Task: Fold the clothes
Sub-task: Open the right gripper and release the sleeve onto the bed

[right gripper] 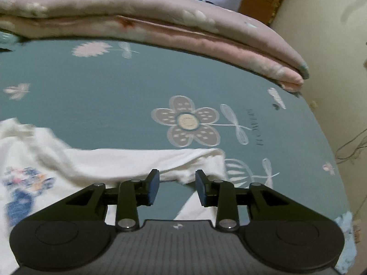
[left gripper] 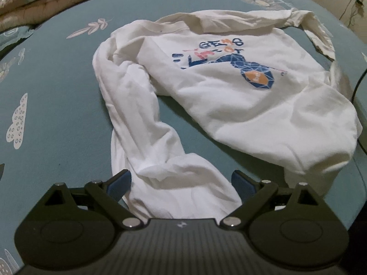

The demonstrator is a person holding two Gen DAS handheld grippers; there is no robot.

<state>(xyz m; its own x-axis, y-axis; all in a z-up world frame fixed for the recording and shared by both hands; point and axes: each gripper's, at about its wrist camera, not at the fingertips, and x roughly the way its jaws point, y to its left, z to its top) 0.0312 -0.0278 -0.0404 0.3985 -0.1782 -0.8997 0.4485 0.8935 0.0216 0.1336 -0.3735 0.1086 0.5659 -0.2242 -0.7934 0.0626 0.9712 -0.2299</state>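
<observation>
A white long-sleeved shirt (left gripper: 229,87) with a blue and orange print lies face up on the teal flowered bedsheet (left gripper: 57,91). One sleeve (left gripper: 146,142) runs down from its shoulder and passes under my left gripper (left gripper: 181,183). That gripper is open wide, a blue pad on each side of the sleeve and neither pressing it. In the right wrist view the other sleeve (right gripper: 137,162) stretches across the sheet, its cuff end just beyond my right gripper (right gripper: 177,188). The right jaws stand apart with only sheet showing between them. The print (right gripper: 23,188) is blurred at the left.
A folded pink quilt (right gripper: 160,23) lies along the far side of the bed. The bed's edge curves round at the right, with a cream wall (right gripper: 332,57) and cables (right gripper: 353,146) past it. A dark cable (left gripper: 357,84) hangs by the shirt's right side.
</observation>
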